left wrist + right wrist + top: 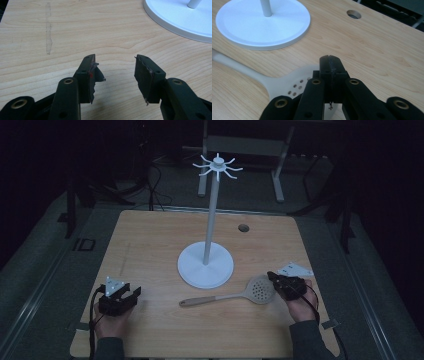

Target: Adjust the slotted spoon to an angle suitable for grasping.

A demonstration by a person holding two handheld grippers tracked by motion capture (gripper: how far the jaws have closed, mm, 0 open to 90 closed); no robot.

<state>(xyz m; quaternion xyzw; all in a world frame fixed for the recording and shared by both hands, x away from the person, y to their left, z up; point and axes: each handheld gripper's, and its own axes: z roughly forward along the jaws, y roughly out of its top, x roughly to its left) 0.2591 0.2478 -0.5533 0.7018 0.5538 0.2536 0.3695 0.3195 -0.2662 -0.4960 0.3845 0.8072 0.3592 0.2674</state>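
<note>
right gripper (331,65) jaws pressed together on the skimmer (287,83) rim; left gripper (115,75) jaws spread, empty

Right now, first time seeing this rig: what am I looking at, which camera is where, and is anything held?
There is no robot arm. A person at a table works two hand-held, two-jaw clamps. The high view looks down from above the person's side. The other two pictures come from cameras riding on each tool, looking along its black jaws.

On the wooden table stands a white stand, a tall pole on a round base with hooks at the top. In front of it lies a slotted spatula.

The left tool is open and empty over bare wood. The right tool is shut, right at the spatula's perforated head. The pictures don't settle whether it pinches the rim.
</note>
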